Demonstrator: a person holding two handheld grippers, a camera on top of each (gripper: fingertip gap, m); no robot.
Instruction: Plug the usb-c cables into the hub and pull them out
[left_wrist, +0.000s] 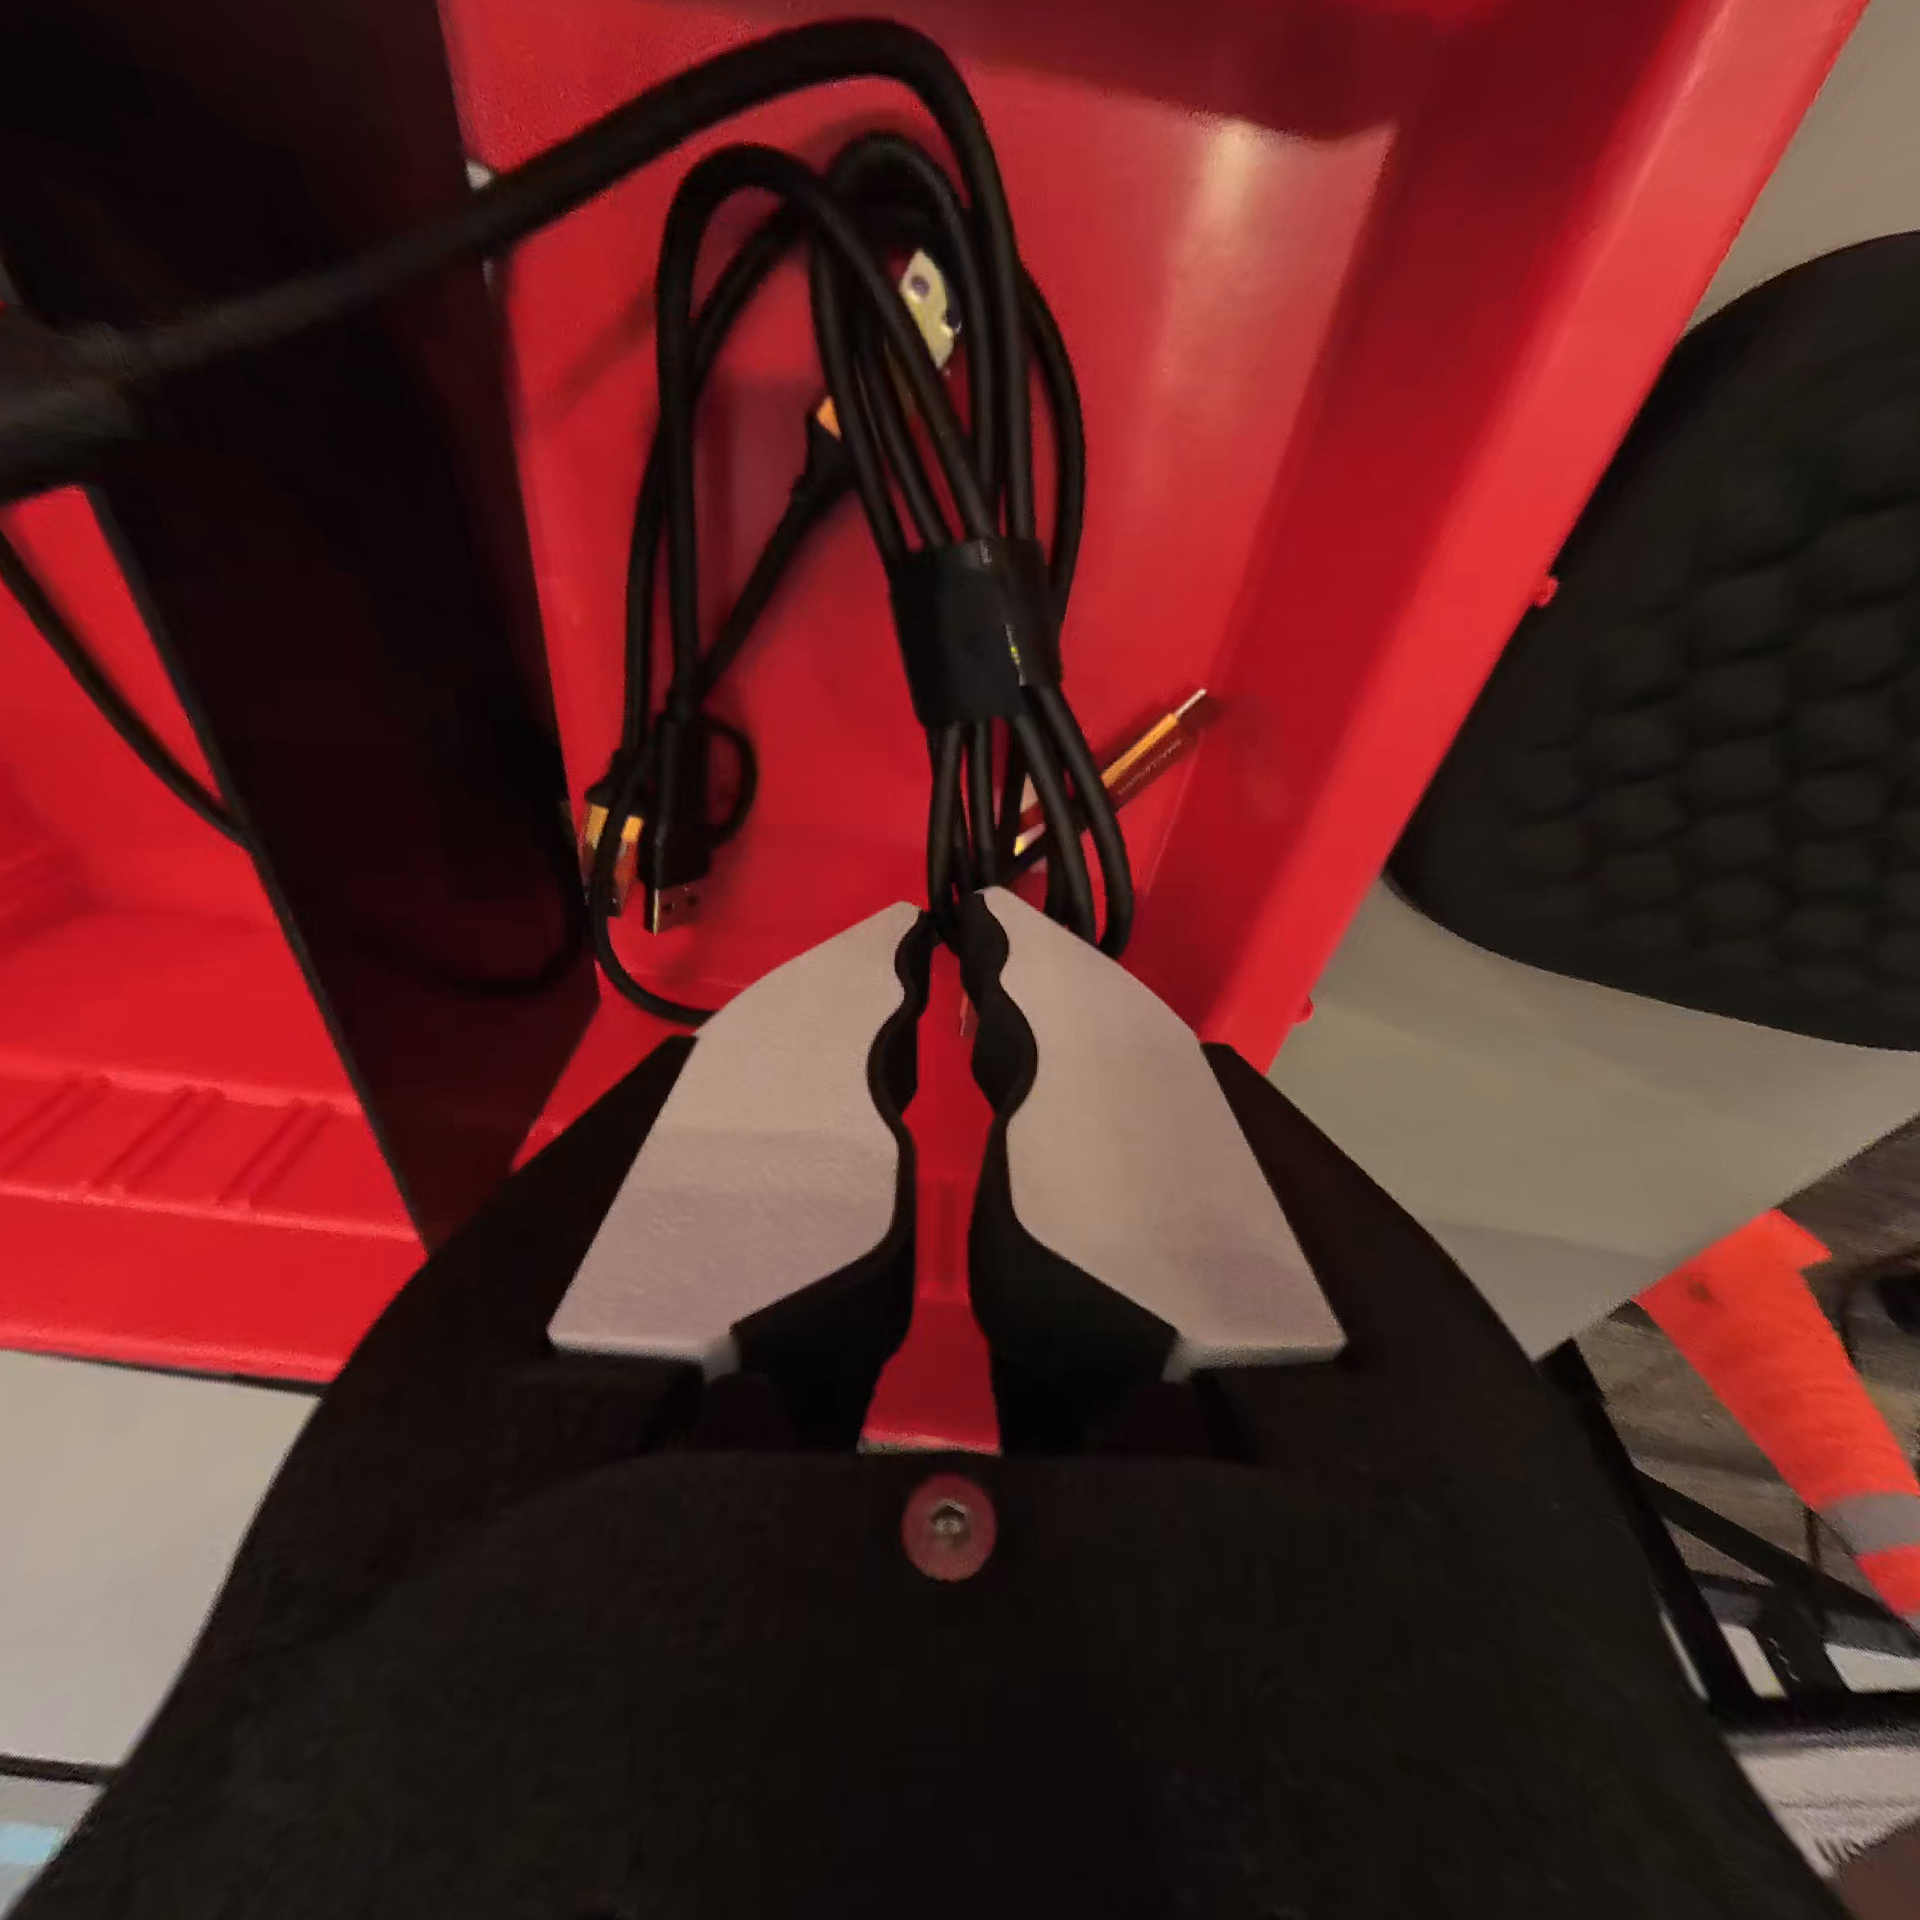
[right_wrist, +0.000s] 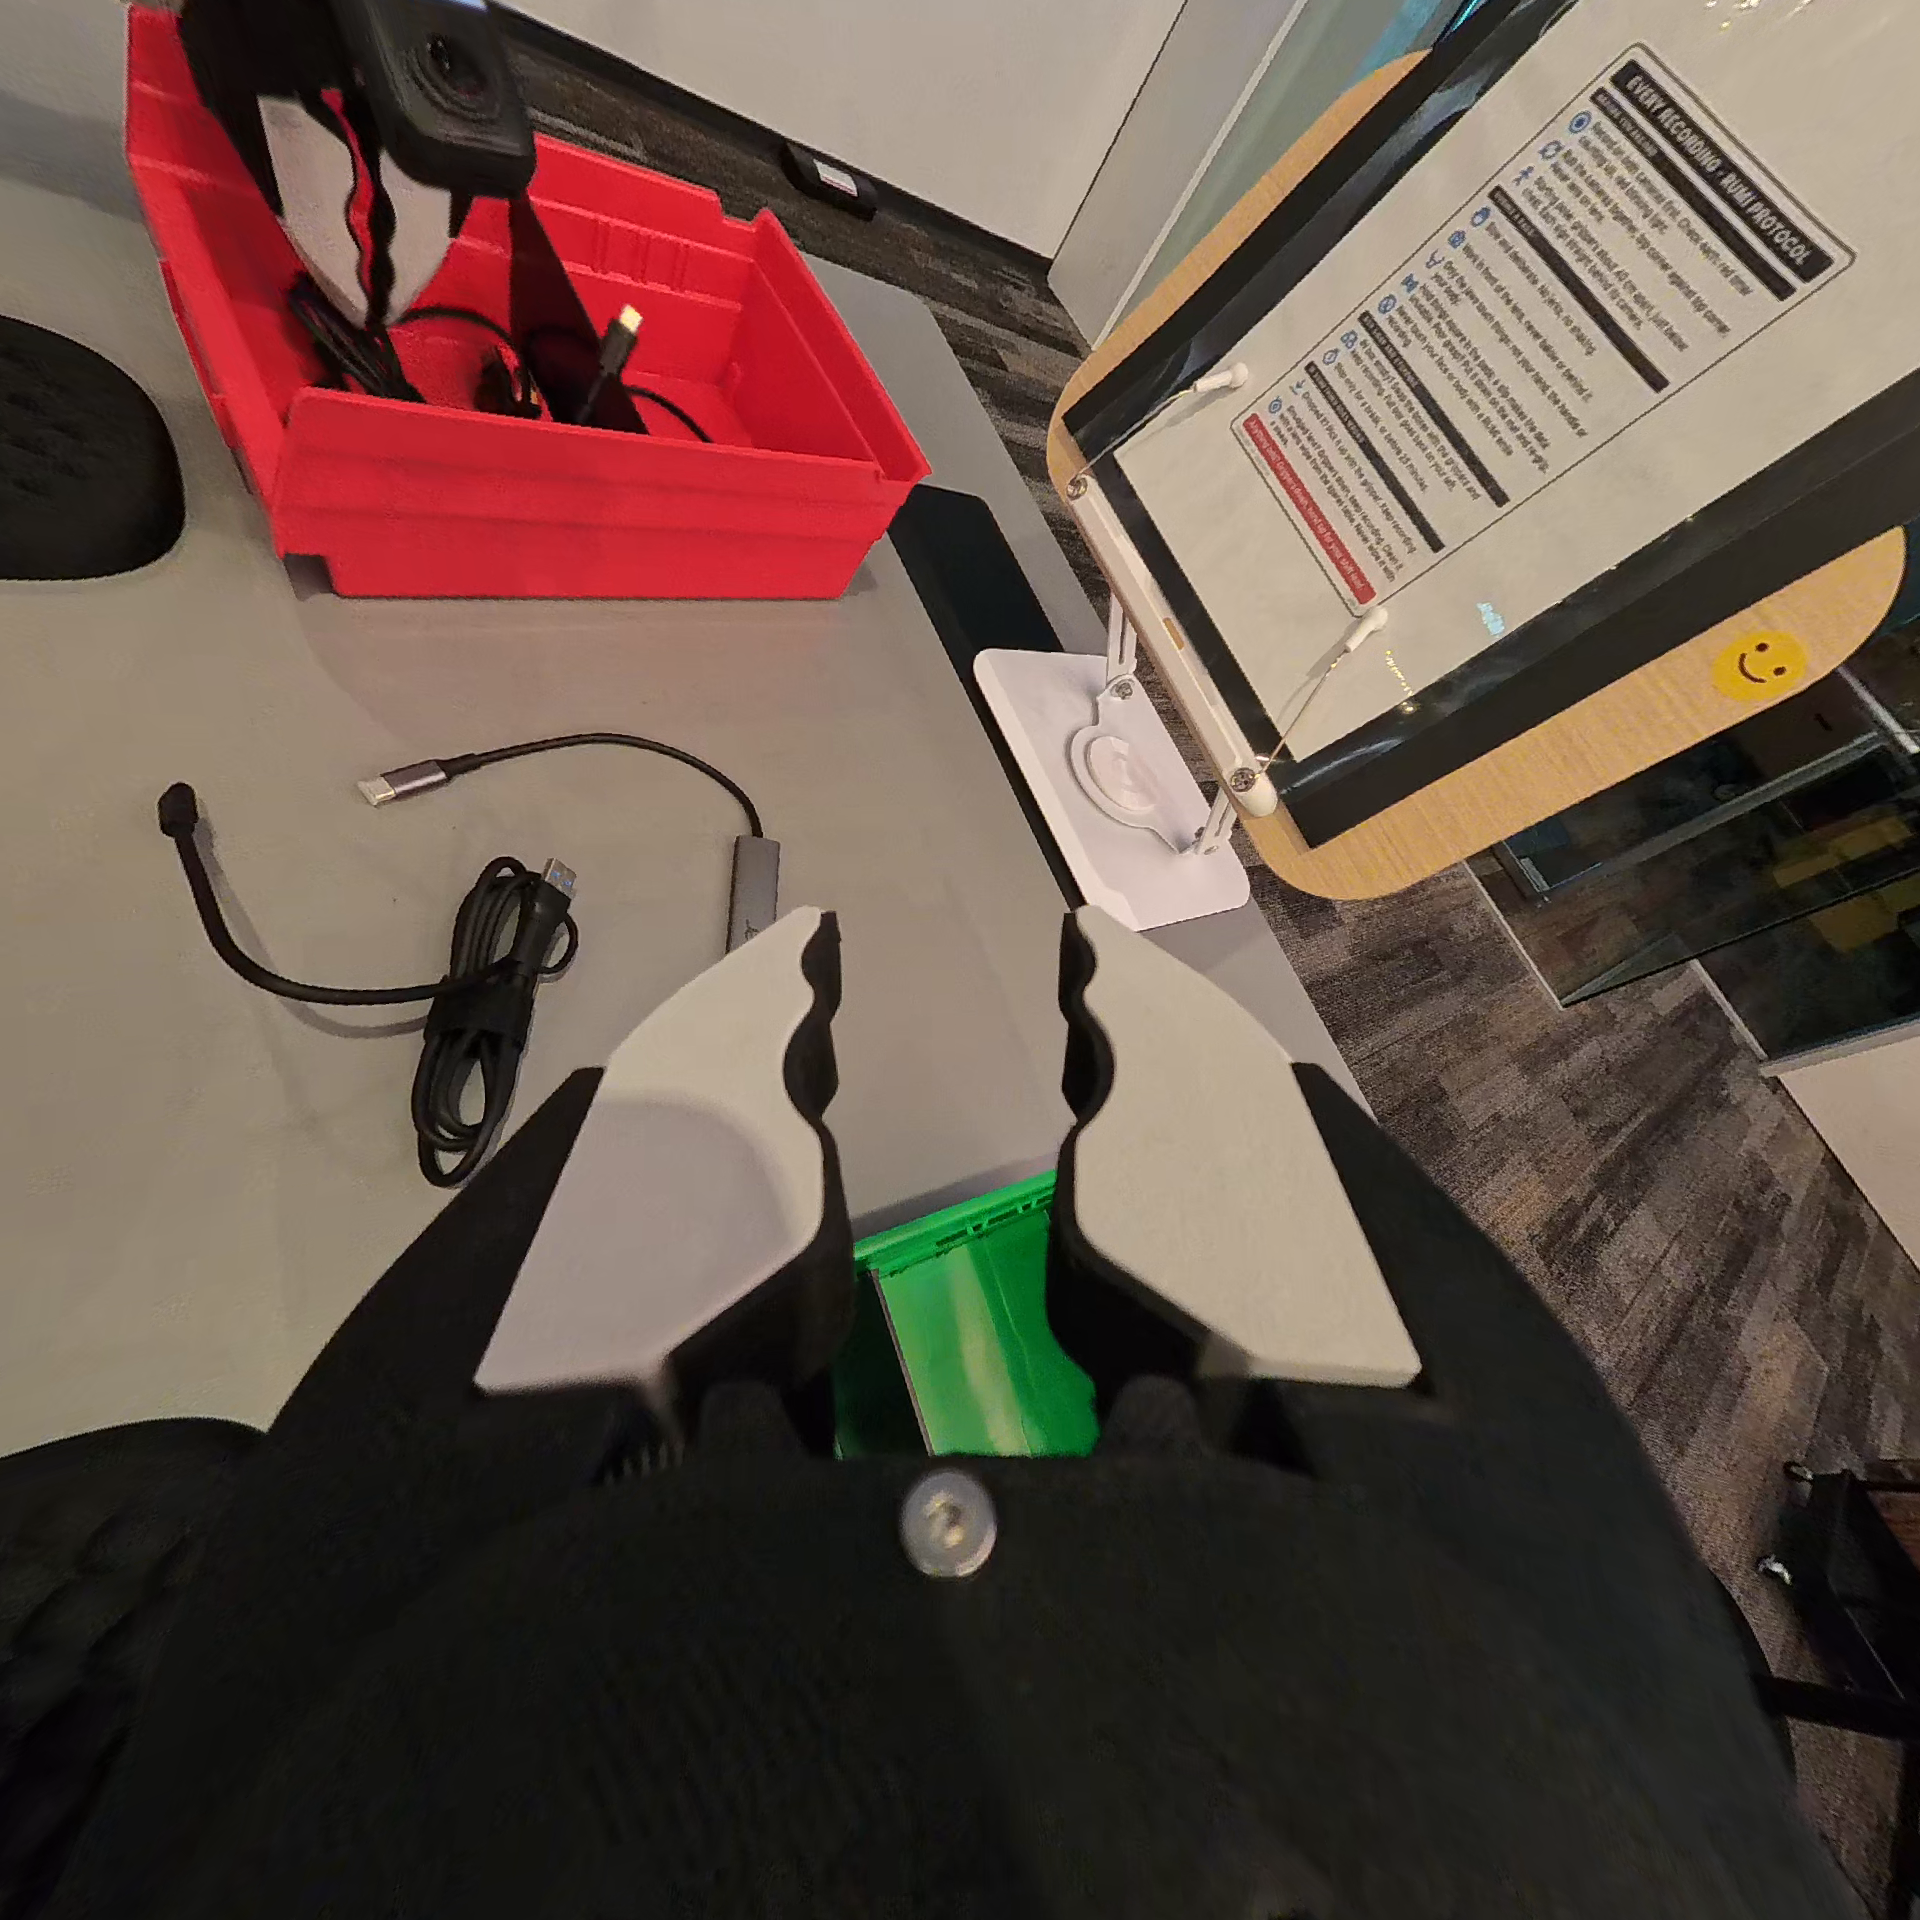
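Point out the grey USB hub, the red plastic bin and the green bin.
Grey USB hub (right_wrist: 755, 888), right wrist view, its metal body.
Red plastic bin (right_wrist: 582, 509), right wrist view, front wall.
Green bin (right_wrist: 956, 1320), right wrist view, inner floor.

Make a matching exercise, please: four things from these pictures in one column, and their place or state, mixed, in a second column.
1. hub
2. strapped cable bundle
3. left gripper
4. right gripper

A. open, holds nothing
B. on the grey table, nothing plugged in
C. in the red bin
D. fingers closed on the bundle's loop

Pairs: 1-B, 2-C, 3-D, 4-A
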